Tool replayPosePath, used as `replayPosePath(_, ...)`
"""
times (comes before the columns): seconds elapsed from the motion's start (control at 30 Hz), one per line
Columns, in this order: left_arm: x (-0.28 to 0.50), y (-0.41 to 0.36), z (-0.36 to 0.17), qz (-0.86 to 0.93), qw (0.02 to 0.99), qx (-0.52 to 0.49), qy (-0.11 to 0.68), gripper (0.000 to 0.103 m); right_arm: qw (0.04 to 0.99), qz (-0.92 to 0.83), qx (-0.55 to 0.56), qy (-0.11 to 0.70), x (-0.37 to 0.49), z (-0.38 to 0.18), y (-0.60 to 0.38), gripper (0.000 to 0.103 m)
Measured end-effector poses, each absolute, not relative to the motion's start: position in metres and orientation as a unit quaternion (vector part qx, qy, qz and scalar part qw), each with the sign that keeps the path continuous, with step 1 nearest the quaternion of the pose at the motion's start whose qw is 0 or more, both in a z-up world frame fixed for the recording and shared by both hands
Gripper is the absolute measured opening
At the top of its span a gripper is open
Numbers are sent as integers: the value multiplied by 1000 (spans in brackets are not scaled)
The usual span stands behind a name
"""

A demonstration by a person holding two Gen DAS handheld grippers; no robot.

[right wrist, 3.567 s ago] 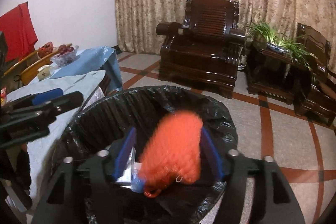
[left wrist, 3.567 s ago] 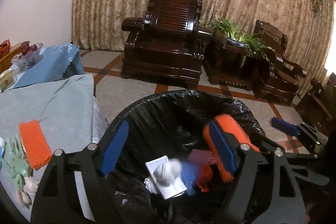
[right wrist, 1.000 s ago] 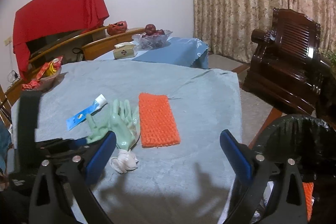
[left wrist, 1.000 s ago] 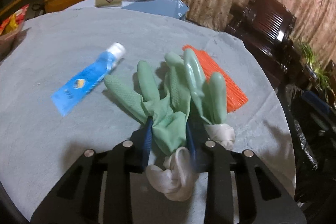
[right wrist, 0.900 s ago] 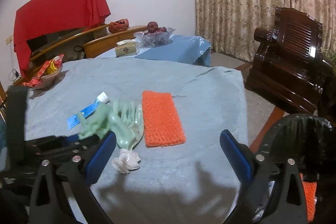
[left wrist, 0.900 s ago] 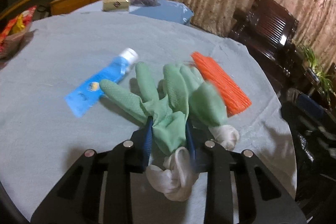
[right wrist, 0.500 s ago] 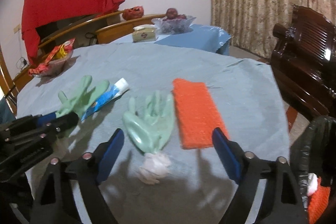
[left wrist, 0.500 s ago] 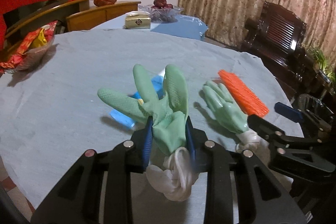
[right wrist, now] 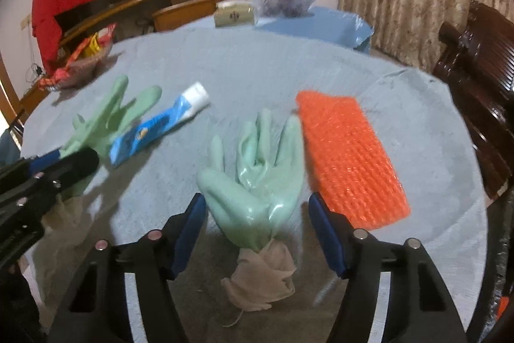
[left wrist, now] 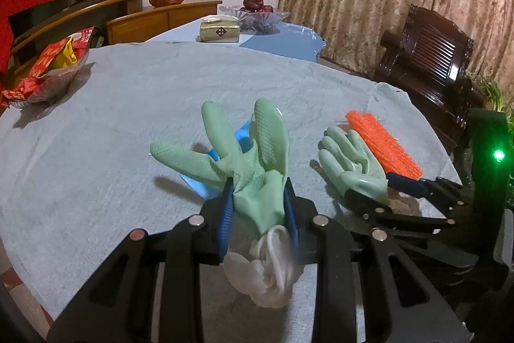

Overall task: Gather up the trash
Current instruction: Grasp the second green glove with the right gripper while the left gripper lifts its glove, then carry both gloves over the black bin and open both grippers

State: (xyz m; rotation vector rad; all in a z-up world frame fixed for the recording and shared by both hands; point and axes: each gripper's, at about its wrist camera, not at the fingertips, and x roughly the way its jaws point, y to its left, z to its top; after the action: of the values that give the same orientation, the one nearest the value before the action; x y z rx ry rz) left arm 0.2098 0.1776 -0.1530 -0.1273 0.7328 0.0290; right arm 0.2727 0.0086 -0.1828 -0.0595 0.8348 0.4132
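My left gripper (left wrist: 258, 208) is shut on the cuff of a green rubber glove (left wrist: 247, 150), which it holds up off the grey tablecloth (left wrist: 128, 118), its white lining hanging below. A second green glove (right wrist: 257, 176) lies flat on the cloth. My right gripper (right wrist: 257, 214) straddles its wrist with jaws closing, and gaps still show beside the pads. An orange knitted pad (right wrist: 347, 156) lies just right of that glove. A blue tube (right wrist: 160, 124) lies to its left. The left gripper (right wrist: 64, 159) and its glove (right wrist: 109, 118) show at the left of the right wrist view.
A bowl of red snack packets (left wrist: 48, 66) sits at the table's far left. A tissue box (left wrist: 220, 32) and a glass fruit bowl (left wrist: 253, 12) stand on the blue table behind. A dark wooden armchair (left wrist: 427, 60) is off the table's right edge.
The left gripper has raised its glove off the cloth, away from the second glove. The right gripper came down and forward over the second glove, and its jaws have narrowed.
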Motion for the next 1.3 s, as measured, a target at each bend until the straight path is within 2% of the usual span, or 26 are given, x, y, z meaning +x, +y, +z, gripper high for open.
replayPosePath(0.2, 209, 177, -152, 14, 931, -61, 359, 28, 888, 222, -27, 401, 269, -180, 11, 35)
replayPosePath(0.3, 208, 178, -150, 14, 932, -59, 357, 28, 892, 230, -18, 390, 263, -171, 10, 31)
replayPosePath(0.83, 190, 137, -108, -17, 944, -41, 327, 28, 925, 225, 23, 306, 213, -88, -37, 31)
replayPosePath(1.3, 167, 78, -66, -67, 952, -35, 297, 28, 945, 187, 40, 265, 172, -47, -98, 31)
